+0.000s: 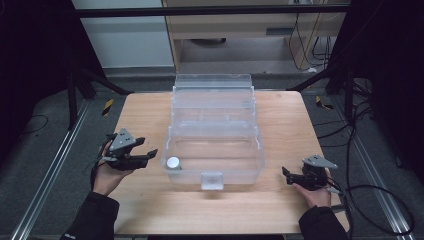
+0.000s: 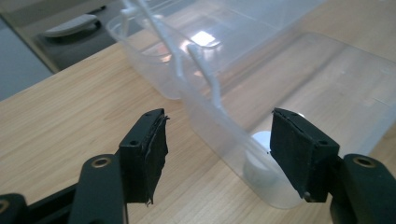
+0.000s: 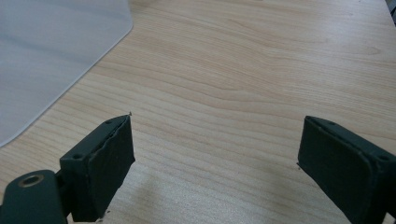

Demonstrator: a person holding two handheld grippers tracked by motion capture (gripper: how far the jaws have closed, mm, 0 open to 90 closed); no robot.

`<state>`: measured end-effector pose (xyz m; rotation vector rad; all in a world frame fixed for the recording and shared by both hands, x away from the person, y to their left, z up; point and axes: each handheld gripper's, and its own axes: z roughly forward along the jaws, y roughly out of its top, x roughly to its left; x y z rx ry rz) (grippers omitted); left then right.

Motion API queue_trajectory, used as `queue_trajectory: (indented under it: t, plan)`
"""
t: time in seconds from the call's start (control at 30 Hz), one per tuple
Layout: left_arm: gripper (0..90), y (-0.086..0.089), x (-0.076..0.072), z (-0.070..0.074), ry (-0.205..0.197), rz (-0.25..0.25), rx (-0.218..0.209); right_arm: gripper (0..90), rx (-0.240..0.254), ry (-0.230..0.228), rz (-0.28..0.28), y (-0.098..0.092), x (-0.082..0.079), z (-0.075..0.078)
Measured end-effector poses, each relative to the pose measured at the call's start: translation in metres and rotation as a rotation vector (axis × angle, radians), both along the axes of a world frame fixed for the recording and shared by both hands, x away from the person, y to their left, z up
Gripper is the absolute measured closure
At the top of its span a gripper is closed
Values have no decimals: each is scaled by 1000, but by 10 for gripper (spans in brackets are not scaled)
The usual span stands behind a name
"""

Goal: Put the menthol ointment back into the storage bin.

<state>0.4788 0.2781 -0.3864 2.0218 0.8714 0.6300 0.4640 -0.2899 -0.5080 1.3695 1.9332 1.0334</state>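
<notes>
White cap (image 1: 173, 162) stands upright in clear box (image 1: 250, 150); both grippers gape, holding nothing

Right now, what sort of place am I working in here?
It looks like a lab or recording bay rather than a home: a bare wooden table inside a black metal frame, loose cables across grey carpet, and a clear plastic box staged between the hand-held grippers.

Wooden table (image 1: 150, 210); clear plastic box (image 1: 214, 131) standing at centre.
</notes>
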Motion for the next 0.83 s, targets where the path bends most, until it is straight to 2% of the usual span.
queue_trajectory:
  t: [0.03, 0.07, 0.1, 0.13, 0.17, 0.2, 0.23, 0.27, 0.3, 0.33, 0.37, 0.57, 0.6, 0.77, 0.8, 0.83]
  plan:
    - [356, 0, 0, 0, 0, 0, 0, 108, 1, 1, -2, 0, 0, 0]
    - [351, 6, -1, -6, 3, 58, -21, 108, 2, 1, -1, 0, 0, 0]
    - [350, 9, -2, -10, 4, 85, -42, 108, 7, 4, -3, 0, -1, 0]
    - [350, 9, -2, -10, 4, 85, -42, 108, 8, 5, -5, 0, -1, 0]
    - [350, 14, -3, -17, 2, 141, -69, 108, 3, -1, -4, -1, -1, 0]
    - [346, 16, -4, -21, 0, 171, -75, 108, 12, 4, -7, 0, -1, 0]
    - [345, 16, -4, -21, 0, 171, -75, 108, 10, 0, -7, -1, -1, 0]
    - [344, 21, -6, -29, 4, 209, -91, 107, 11, 0, -8, -1, -1, 0]
    - [343, 21, -6, -29, 4, 209, -91, 107, 11, 0, -8, -1, -1, 0]
    - [341, 24, -7, -37, 5, 250, -100, 105, 16, 3, -9, -1, -1, 0]
    - [340, 26, -8, -41, 6, 266, -104, 103, 16, 4, -9, -1, -2, 0]
    - [322, 32, -9, -58, 42, 305, -105, 98, 10, -4, -9, -3, -3, 1]
    - [314, 35, -9, -63, 54, 320, -94, 96, 18, -8, -13, -3, -4, 2]
    - [308, 42, -10, -72, 54, 360, -87, 87, 15, -14, -11, -3, -6, 4]
    - [304, 45, -10, -76, 61, 377, -70, 86, 16, -18, -12, -4, -7, 5]
    - [305, 45, -10, -76, 61, 377, -70, 86, 19, -22, -13, -4, -7, 6]
